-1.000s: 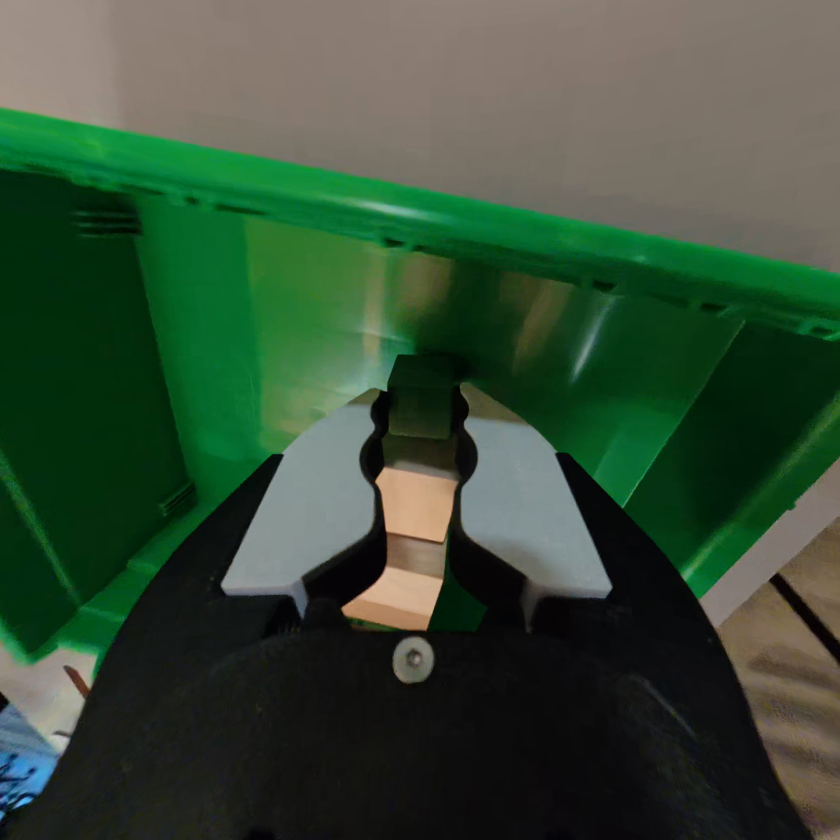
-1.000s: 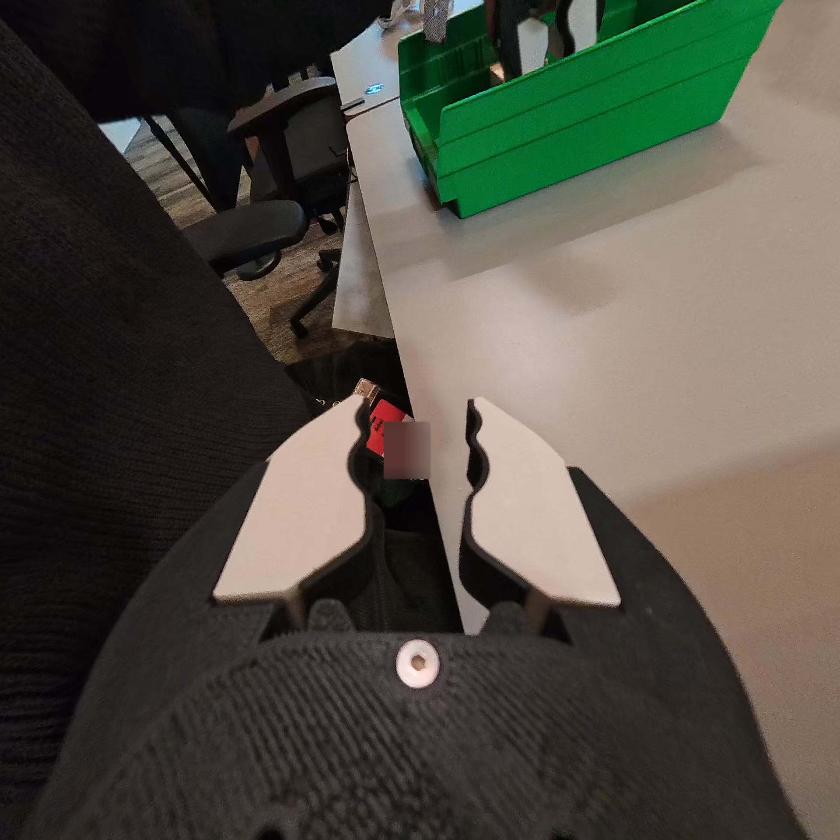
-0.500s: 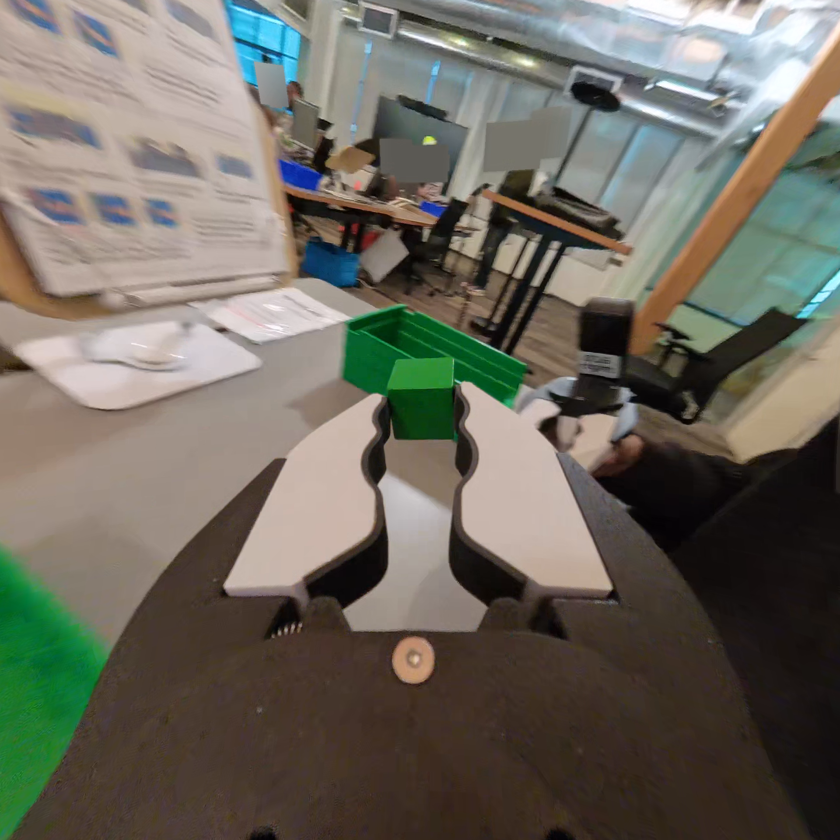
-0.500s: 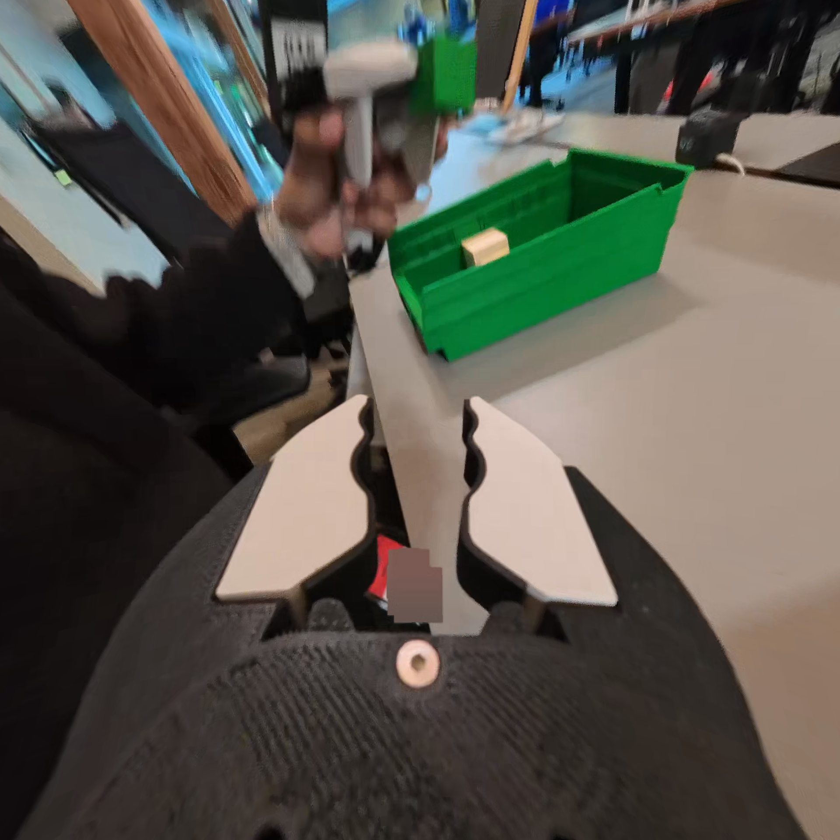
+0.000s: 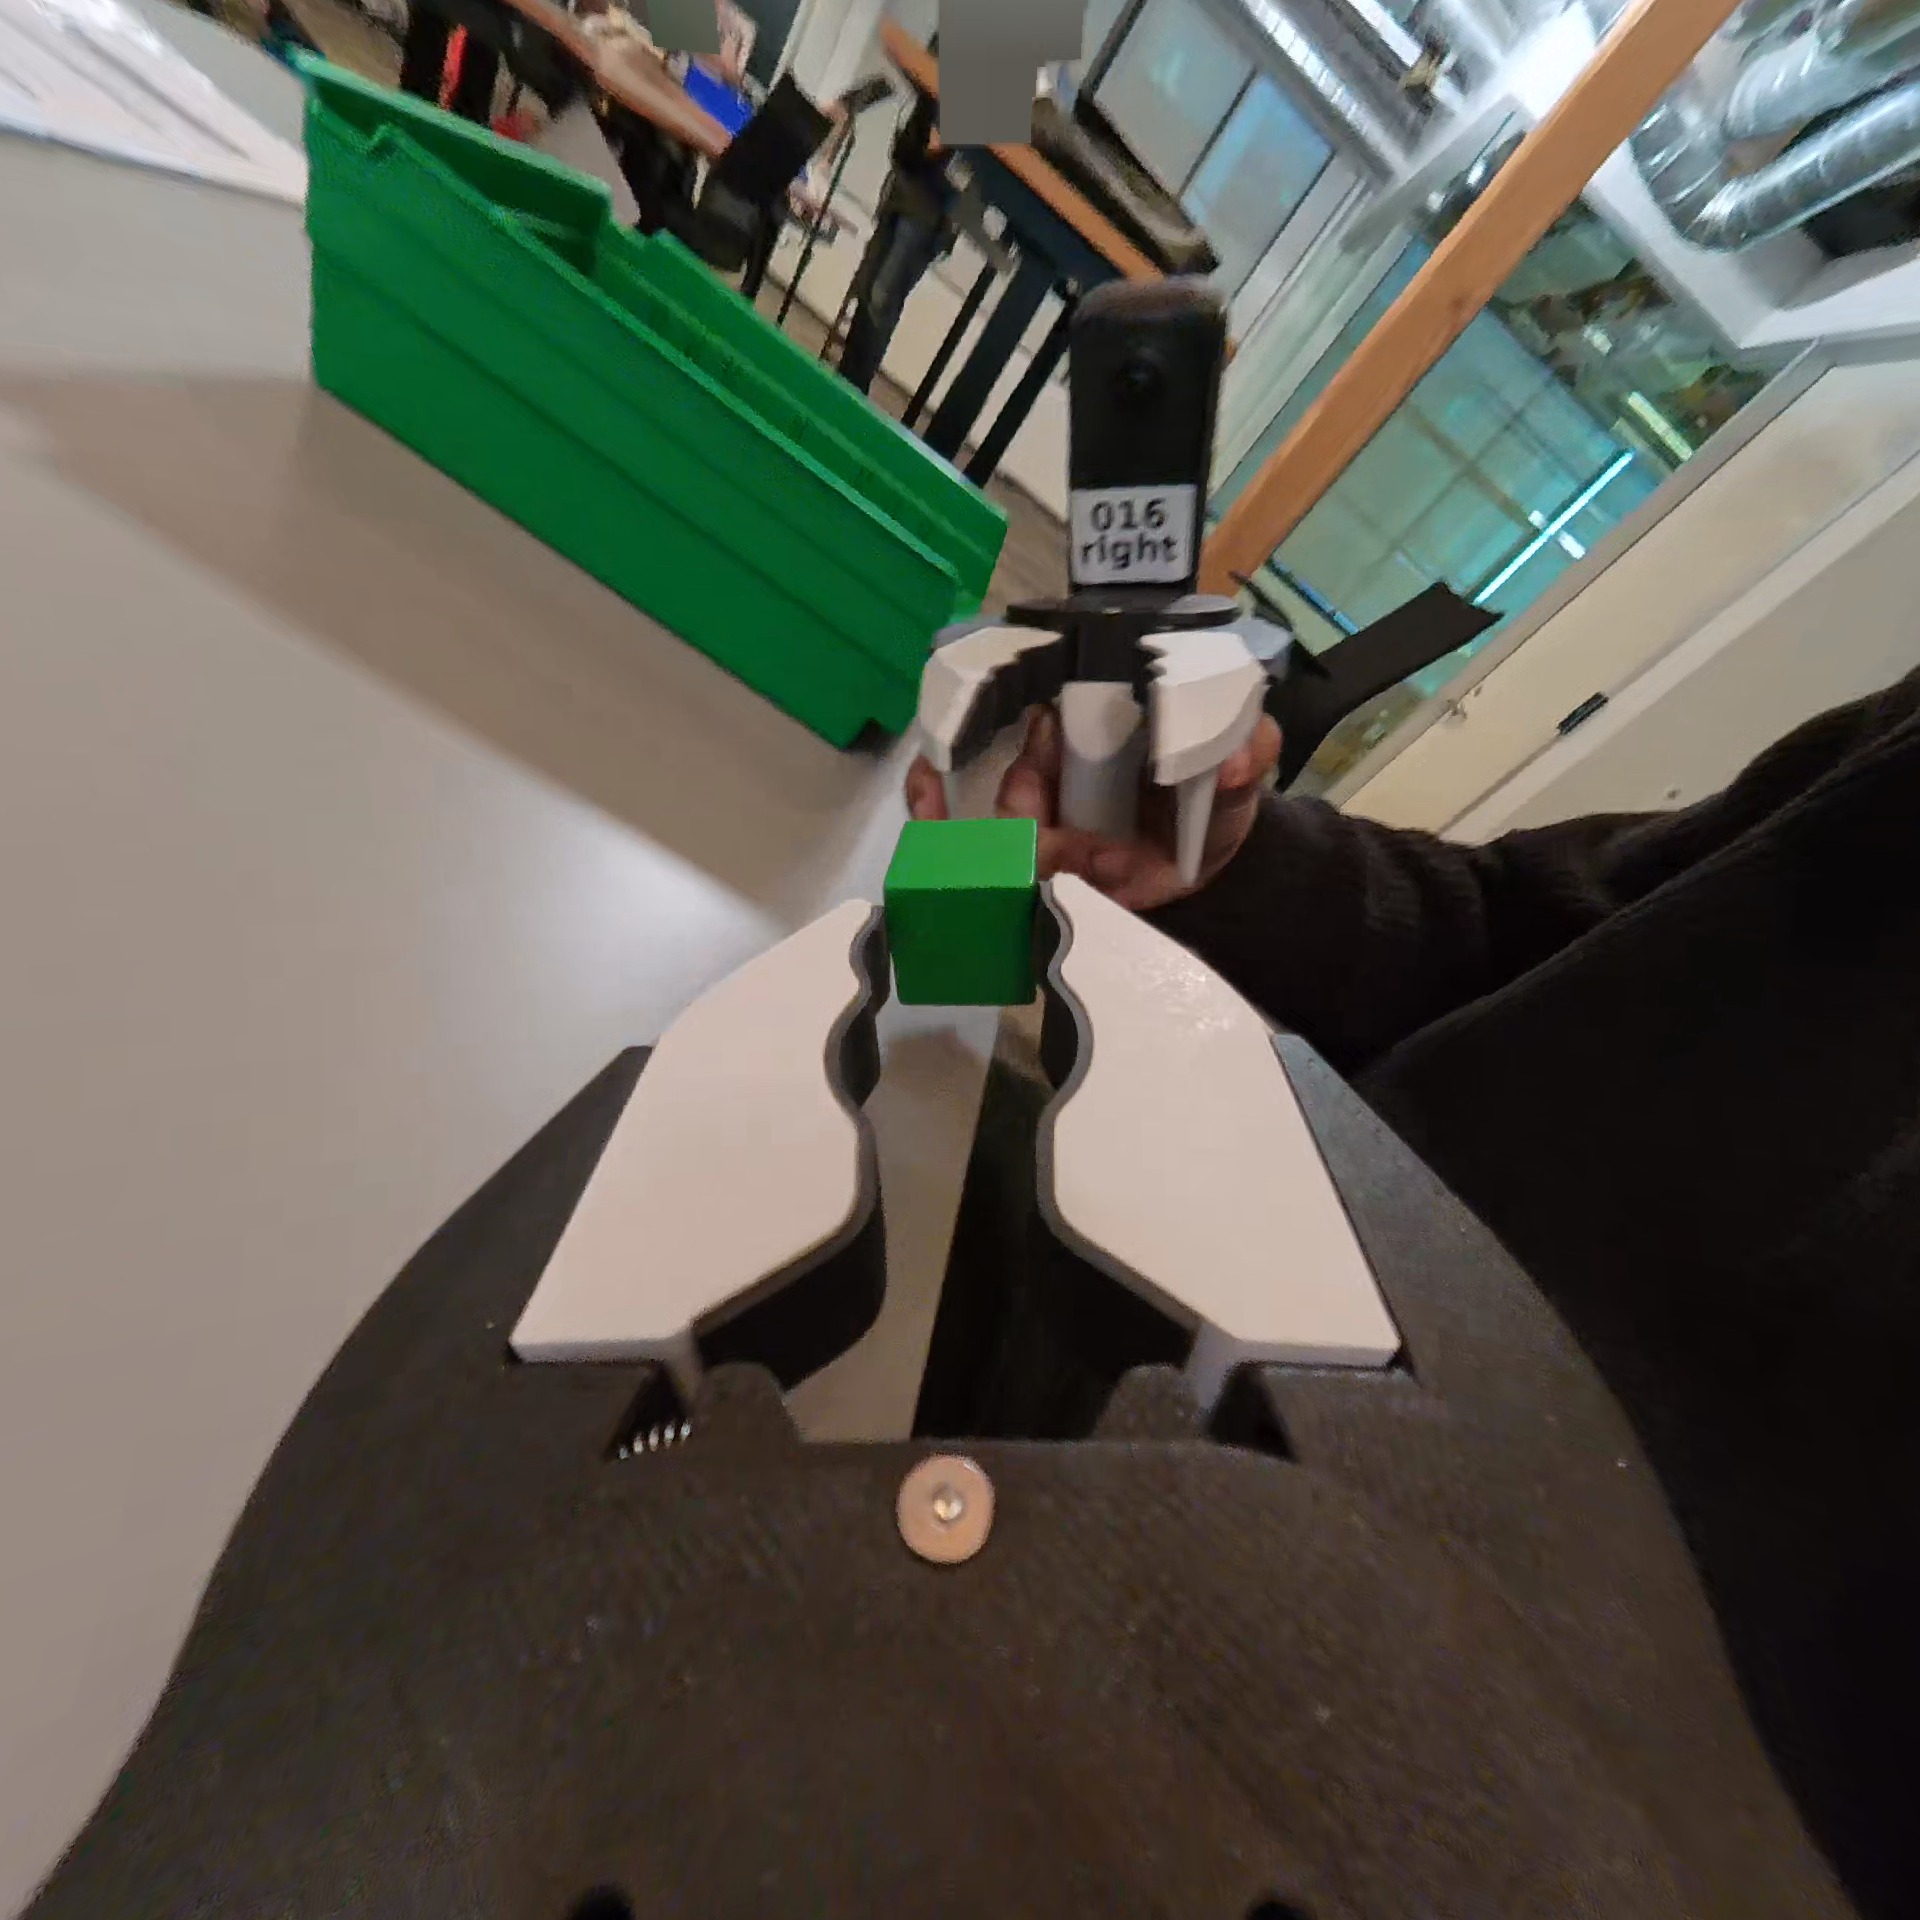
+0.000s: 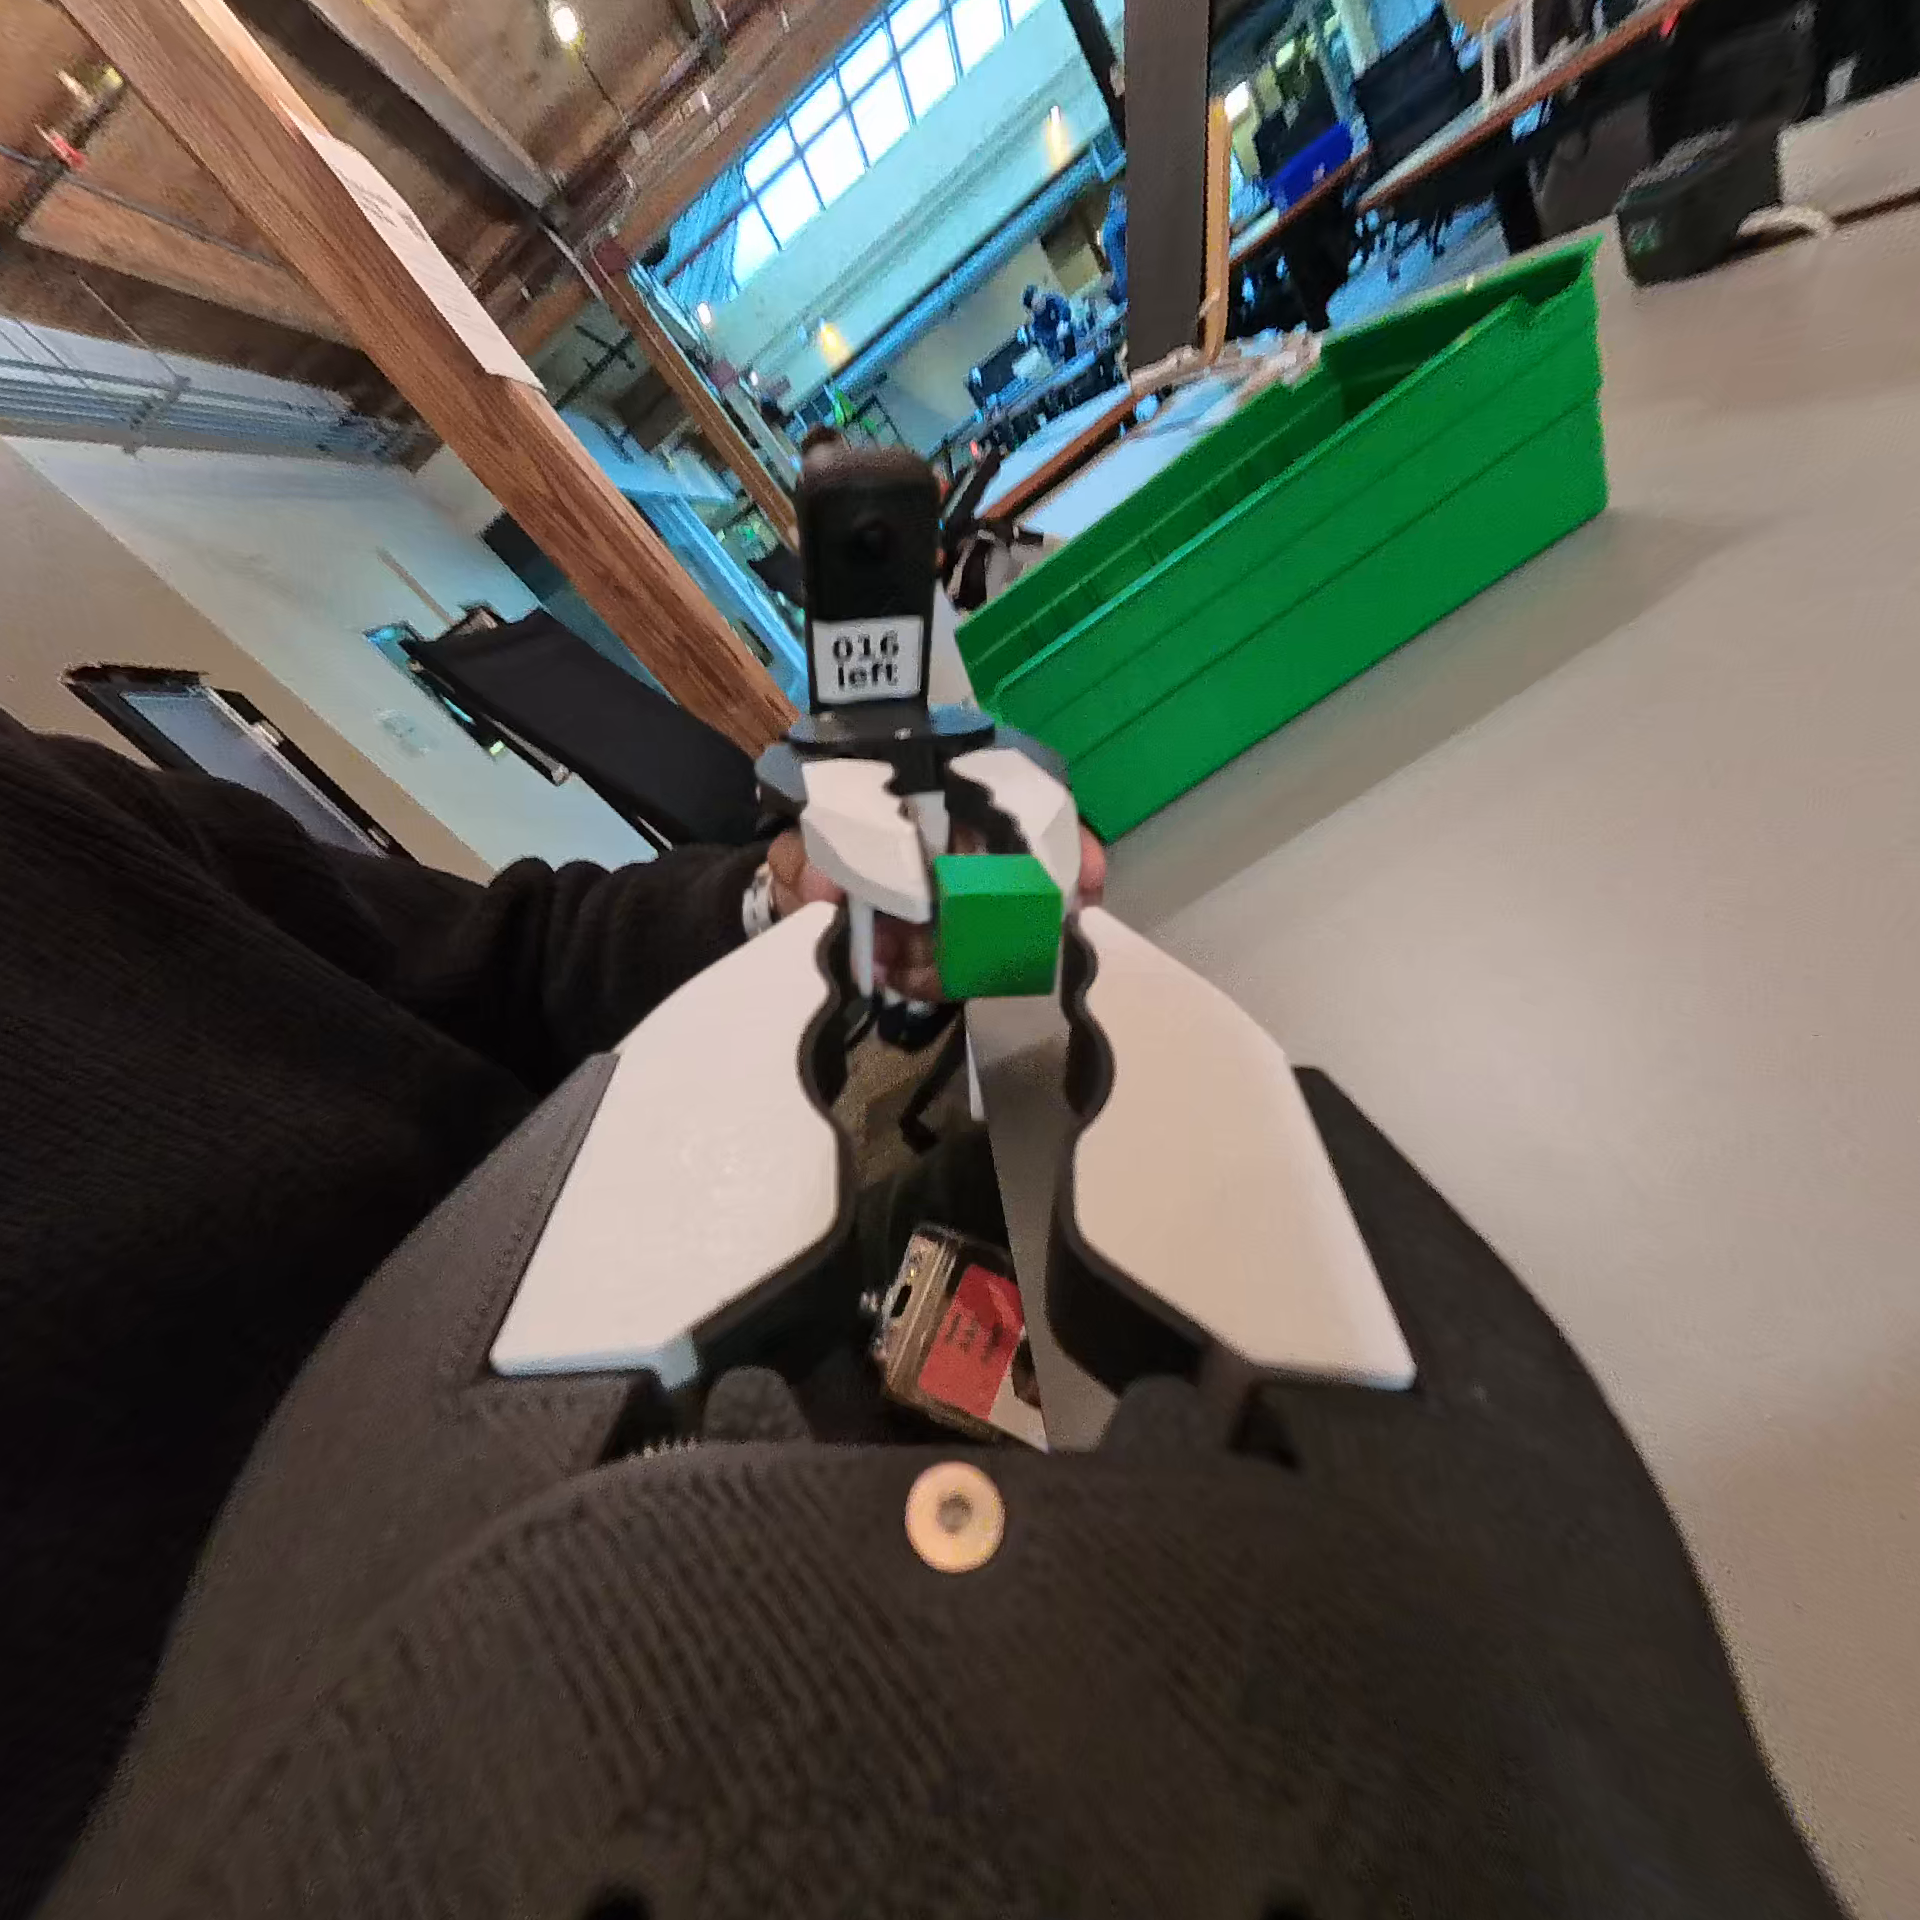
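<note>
My left gripper [image 5: 961,925] is shut on a small green cube [image 5: 961,940], held at its fingertips in the air over the near edge of the grey table [image 5: 312,935]. My right gripper [image 6: 956,935] is open and empty and faces the left one. In the right wrist view the cube [image 6: 997,925] sits just before its fingertips, close to the right-hand finger; I cannot tell whether they touch. The left gripper [image 6: 940,831] shows behind the cube there. The right gripper [image 5: 1091,707] shows beyond the cube in the left wrist view, held in a hand.
A green plastic bin [image 5: 623,416] stands on the table behind the grippers; it also shows in the right wrist view [image 6: 1299,582]. Black sleeves [image 5: 1558,1039] flank the table edge. A red card [image 6: 961,1340] hangs below the right gripper. A wooden post [image 6: 468,395] and desks stand behind.
My left gripper came up out of the green bin with the green cube and swung to the table's near edge. My right gripper rose and turned to face it, staying open.
</note>
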`<state>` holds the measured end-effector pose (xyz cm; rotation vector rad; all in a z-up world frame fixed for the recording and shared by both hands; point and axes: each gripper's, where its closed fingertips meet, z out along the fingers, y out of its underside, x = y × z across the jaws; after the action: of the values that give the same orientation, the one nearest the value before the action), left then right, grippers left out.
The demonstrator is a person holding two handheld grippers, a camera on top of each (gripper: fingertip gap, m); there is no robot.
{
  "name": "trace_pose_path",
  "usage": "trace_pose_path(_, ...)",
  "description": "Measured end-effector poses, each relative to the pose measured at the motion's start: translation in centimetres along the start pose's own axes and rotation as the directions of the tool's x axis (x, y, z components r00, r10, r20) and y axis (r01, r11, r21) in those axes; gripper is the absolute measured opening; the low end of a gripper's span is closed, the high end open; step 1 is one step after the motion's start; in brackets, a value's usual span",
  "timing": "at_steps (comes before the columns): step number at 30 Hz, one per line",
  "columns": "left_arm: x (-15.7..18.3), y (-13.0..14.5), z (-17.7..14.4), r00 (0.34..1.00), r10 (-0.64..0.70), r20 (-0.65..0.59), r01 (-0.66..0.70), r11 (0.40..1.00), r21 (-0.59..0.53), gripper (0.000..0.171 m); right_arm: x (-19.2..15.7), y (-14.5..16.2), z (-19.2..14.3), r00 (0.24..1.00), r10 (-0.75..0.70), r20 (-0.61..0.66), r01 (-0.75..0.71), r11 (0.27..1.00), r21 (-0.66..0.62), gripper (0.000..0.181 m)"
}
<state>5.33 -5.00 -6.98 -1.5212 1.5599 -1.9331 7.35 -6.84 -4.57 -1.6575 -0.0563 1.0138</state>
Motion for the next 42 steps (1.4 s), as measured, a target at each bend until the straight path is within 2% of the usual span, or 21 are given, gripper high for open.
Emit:
trace_pose_path(2, -1.2, 0.1, -0.6, 0.999, -0.017, 0.033, 0.017, 1.000, 0.006, 0.028, 0.6, 1.3, 0.7, 0.999, -0.012, -0.030, 0.011, 0.999, -0.053, 0.040)
trace_pose_path(4, -1.2, -0.4, -0.9, 0.996, -0.092, -0.010, 0.092, 0.995, 0.038, 0.028, 1.2, 2.3, 1.2, 0.998, -0.034, -0.059, 0.028, 0.994, -0.102, 0.039)
trace_pose_path(8, -1.0, -0.2, -0.7, 0.983, -0.173, -0.066, 0.177, 0.983, 0.052, 0.028, 1.5, 2.6, 1.5, 0.998, -0.001, -0.061, -0.004, 0.997, -0.082, 0.040)
trace_pose_path(12, -0.4, 0.1, -0.2, 0.980, -0.173, -0.103, 0.178, 0.983, 0.039, 0.028, 1.4, 2.3, 1.5, 0.998, 0.064, -0.022, -0.065, 0.997, -0.046, 0.049)
trace_pose_path(16, -0.2, 0.6, 0.2, 0.979, -0.174, -0.110, 0.177, 0.984, 0.022, 0.027, 1.1, 2.3, 1.6, 0.999, 0.016, -0.027, -0.017, 0.998, -0.054, 0.039)
trace_pose_path(21, -0.4, 0.9, 0.4, 0.983, -0.158, -0.091, 0.159, 0.987, 0.007, 0.027, 1.5, 3.1, 1.8, 0.999, 0.040, -0.026, -0.042, 0.995, -0.086, 0.036)
trace_pose_path(25, -0.1, 1.2, 0.7, 0.984, -0.152, -0.095, 0.153, 0.988, -0.004, 0.027, 1.7, 2.9, 1.7, 0.997, 0.075, -0.019, -0.076, 0.995, -0.066, 0.031)
trace_pose_path(32, 0.3, 1.0, 0.8, 0.987, -0.132, -0.089, 0.134, 0.991, 0.012, 0.027, 1.3, 2.7, 1.7, 0.989, 0.143, 0.037, -0.141, 0.989, -0.049, 0.028)
trace_pose_path(42, 0.4, 1.1, 0.9, 0.988, -0.129, -0.088, 0.131, 0.991, 0.012, 0.027, 1.1, 2.9, 1.7, 0.990, 0.136, 0.047, -0.133, 0.989, -0.060, 0.026)
